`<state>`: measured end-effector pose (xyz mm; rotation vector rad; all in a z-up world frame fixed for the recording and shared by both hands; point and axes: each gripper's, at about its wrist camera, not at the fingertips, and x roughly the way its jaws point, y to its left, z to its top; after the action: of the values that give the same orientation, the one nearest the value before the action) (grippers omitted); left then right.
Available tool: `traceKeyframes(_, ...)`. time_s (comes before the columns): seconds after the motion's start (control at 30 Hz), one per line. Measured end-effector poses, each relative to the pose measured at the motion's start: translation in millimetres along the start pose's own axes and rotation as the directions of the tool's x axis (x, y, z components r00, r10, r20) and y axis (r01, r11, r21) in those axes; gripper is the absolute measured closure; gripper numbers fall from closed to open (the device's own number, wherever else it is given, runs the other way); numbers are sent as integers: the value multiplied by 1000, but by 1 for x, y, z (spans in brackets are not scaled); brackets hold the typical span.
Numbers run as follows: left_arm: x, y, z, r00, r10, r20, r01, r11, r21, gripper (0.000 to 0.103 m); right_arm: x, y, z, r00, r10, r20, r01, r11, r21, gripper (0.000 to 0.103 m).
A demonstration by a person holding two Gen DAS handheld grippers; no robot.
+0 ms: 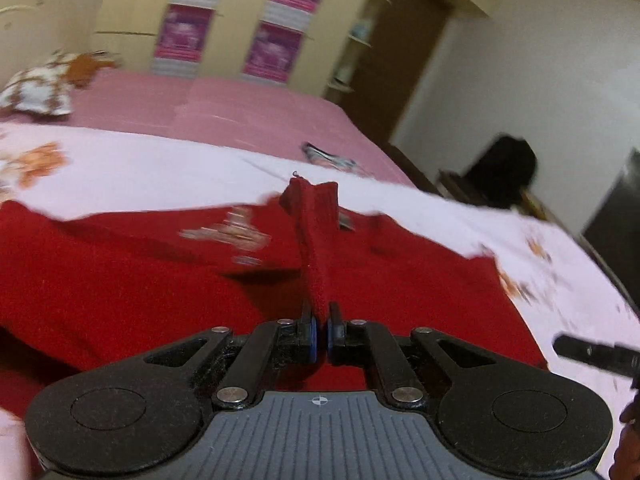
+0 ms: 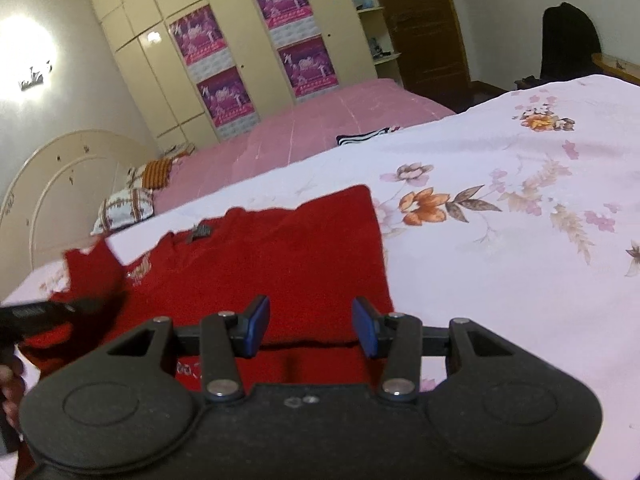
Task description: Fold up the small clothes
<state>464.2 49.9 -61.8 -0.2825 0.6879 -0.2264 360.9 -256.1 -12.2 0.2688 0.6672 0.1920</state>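
Sweater (image 2: 280, 264) on sheet (image 2: 500, 240); pillows (image 2: 124, 206) behind-left, striped garment (image 2: 368, 135) behind.

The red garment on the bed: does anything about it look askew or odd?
Yes. The red garment does not lie fully flat: the left hand-held gripper is shut on a pinched strip of it, lifted above the rest. The right hand-held gripper is open over its near edge.

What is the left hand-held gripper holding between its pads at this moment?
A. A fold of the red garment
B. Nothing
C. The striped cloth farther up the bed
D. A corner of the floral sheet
A: in the left wrist view, the left hand-held gripper is shut on a raised ridge of the red garment, which lies on the floral sheet.
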Motion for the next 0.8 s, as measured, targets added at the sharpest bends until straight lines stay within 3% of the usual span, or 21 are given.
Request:
traceKeyframes(0.2,31,-30,-7,996,3,-93,8,993,115,98,2,-2,-3,999,32,-9,-31,997,64,55)
traceKeyframes(0.37,17,-38,-14,997,63,-49,-54,986,159,98,13,6,-1,992,124,-25,-119,981,153,51)
traceKeyframes(0.5,-19,-18,-16,997,80,-9,-79,992,102,94,26,18,2,976,216,-35,-203,953,226,50)
traceKeyframes(0.53,-30,-10,-18,995,100,0,-100,991,87,86,31,22,2,970,238,-43,-221,944,244,50)
traceKeyframes(0.6,-57,7,-26,987,156,47,-159,984,75,23,41,30,0,956,285,-65,-257,926,277,50)
traceKeyframes(0.67,-85,27,-38,974,208,93,-216,972,92,23,47,37,-2,947,311,-78,-276,915,295,49)
traceKeyframes(0.77,-104,64,-48,957,282,60,-285,958,42,48,56,48,-4,942,322,-98,-283,916,286,47)
traceKeyframes(0.8,-108,78,-50,952,304,37,-304,953,10,49,57,52,-4,943,318,-99,-281,918,279,47)
